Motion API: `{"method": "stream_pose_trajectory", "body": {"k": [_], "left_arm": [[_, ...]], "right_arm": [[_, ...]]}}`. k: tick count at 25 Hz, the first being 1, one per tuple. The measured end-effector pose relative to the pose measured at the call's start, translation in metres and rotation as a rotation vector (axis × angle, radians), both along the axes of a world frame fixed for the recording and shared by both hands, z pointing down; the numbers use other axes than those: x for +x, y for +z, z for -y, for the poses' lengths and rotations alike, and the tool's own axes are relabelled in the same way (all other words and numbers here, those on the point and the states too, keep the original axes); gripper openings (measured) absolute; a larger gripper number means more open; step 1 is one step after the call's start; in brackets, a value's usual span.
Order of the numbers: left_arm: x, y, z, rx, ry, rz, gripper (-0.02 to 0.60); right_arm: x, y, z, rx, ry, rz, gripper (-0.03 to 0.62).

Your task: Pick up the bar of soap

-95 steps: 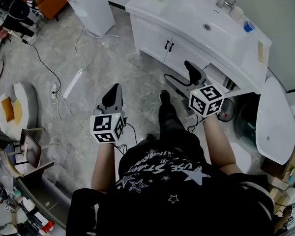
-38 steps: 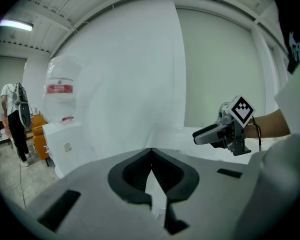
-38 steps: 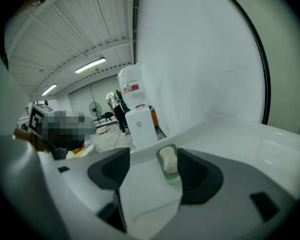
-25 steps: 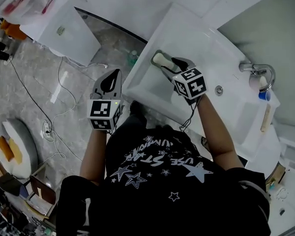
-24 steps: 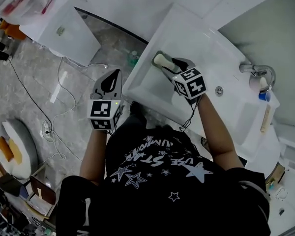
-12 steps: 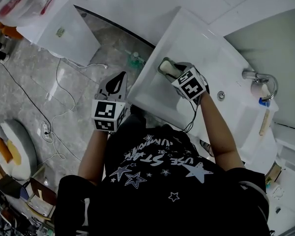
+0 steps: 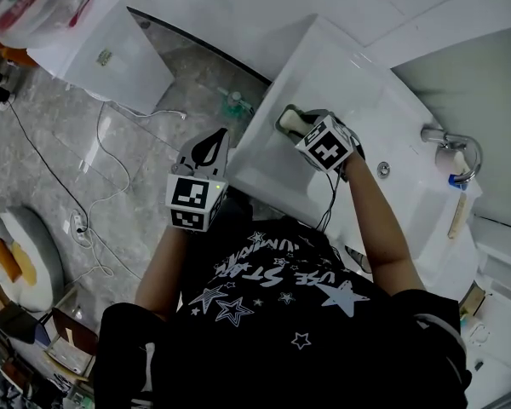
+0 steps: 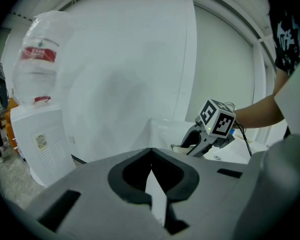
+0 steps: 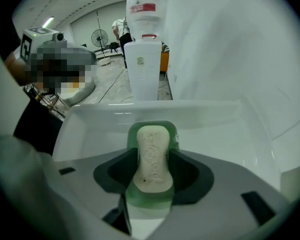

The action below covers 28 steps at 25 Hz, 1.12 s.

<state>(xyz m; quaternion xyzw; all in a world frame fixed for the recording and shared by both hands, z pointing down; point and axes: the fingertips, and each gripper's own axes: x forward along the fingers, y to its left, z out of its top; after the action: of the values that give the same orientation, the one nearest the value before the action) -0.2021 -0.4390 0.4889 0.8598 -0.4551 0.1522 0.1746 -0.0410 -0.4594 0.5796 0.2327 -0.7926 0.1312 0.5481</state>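
Observation:
A cream bar of soap lies in a green dish at the left end of the white vanity top. My right gripper reaches over the dish, and the soap lies between its two dark pads. Its jaws are closing, and a thin strip of green still shows between the soap and the pads. My left gripper hangs off the counter's left edge, above the floor. Its tips meet with nothing between them. The right gripper also shows in the left gripper view.
A tap, the basin drain and a blue cup lie further right on the vanity. A white water dispenser stands by the wall to the left. Cables run across the grey floor.
The right gripper has slid forward onto the soap dish, so the soap now sits between its jaws. The left gripper drifted slightly right, toward the counter's edge.

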Motion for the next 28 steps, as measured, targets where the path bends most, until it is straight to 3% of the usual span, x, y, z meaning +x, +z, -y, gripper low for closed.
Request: {"method": "stream_pose_trajectory", "body": {"k": [16,22,28], "left_arm": [[0.013,0.005,0.009,-0.021,0.042,0.015,0.009],[0.019,0.001,0.006,-0.012,0.042,0.014,0.011],[0.012,-0.007,0.002,-0.001,0.010,0.027,0.009]], "right_arm": [[-0.005,0.010,0.004,-0.092,-0.039,-0.196,0.195],[-0.007,0.004,0.003,-0.081,-0.057,-0.113,0.191],[-0.006,-0.011,-0.003,-0.055,-0.011,-0.010,0.186]]}}
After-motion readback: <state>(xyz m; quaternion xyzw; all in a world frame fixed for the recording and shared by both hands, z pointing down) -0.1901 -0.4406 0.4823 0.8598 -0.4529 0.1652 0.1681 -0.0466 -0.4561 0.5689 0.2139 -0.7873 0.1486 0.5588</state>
